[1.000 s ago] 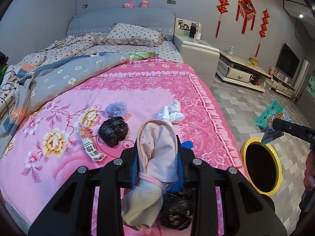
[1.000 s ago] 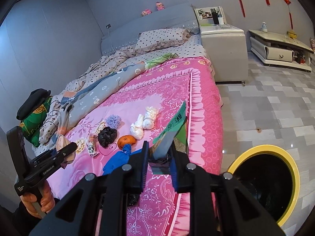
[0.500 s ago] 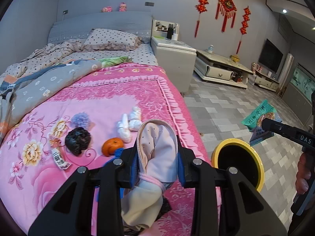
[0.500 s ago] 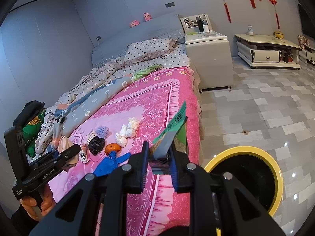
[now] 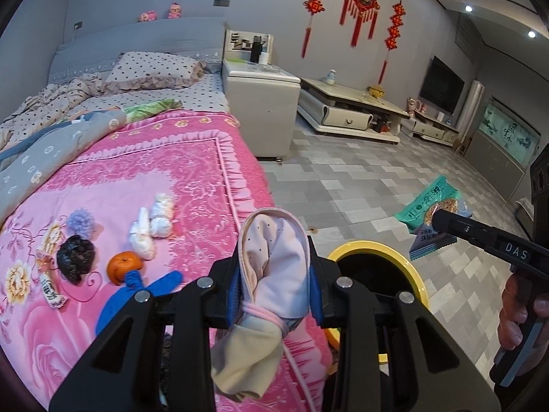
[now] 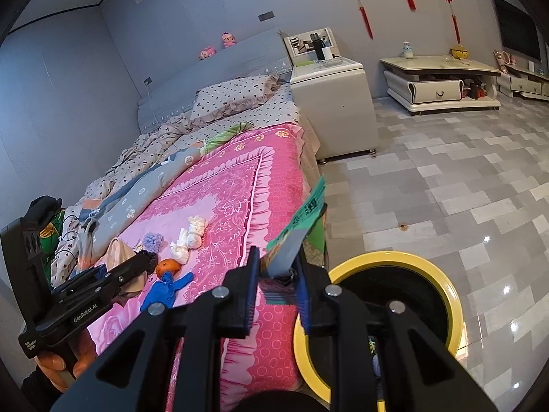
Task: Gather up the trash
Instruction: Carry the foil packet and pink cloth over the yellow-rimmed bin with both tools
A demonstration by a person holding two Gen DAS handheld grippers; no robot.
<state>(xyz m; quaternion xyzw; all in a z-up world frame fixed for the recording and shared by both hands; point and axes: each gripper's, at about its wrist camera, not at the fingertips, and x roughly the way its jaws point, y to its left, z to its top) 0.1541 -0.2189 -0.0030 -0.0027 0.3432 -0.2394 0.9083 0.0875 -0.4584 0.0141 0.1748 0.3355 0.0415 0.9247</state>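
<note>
My left gripper [image 5: 274, 269] is shut on a pale pink and beige cloth bundle [image 5: 271, 250], held over the pink bedspread's edge beside the yellow-rimmed bin [image 5: 413, 276]. In the right wrist view that gripper [image 6: 137, 264] shows at the left with the cloth [image 6: 118, 250]. My right gripper [image 6: 278, 261] is shut on a green snack wrapper [image 6: 305, 213], just left of the bin [image 6: 446, 290]. The left wrist view shows this gripper [image 5: 442, 221] and the wrapper [image 5: 425, 202] above the floor, to the bin's right. An orange [image 5: 121, 266], a black crumpled bag [image 5: 75, 262], white tissue wads [image 5: 151, 226], a blue rubber piece [image 5: 137, 292] and a small packet [image 5: 49, 288] lie on the bed.
The bed [image 5: 192, 171] carries a rumpled grey quilt [image 5: 51, 144] and a dotted pillow [image 5: 154, 72]. A white bedside cabinet [image 5: 260, 110] and a low TV stand [image 5: 350, 113] line the wall. Grey tiled floor [image 6: 446, 185] stretches beyond the bin. A hand [image 5: 518, 312] grips the right handle.
Both grippers have swung right along the bed's edge with their loads still clamped. The bin has come closer to the middle of both views, and more floor shows.
</note>
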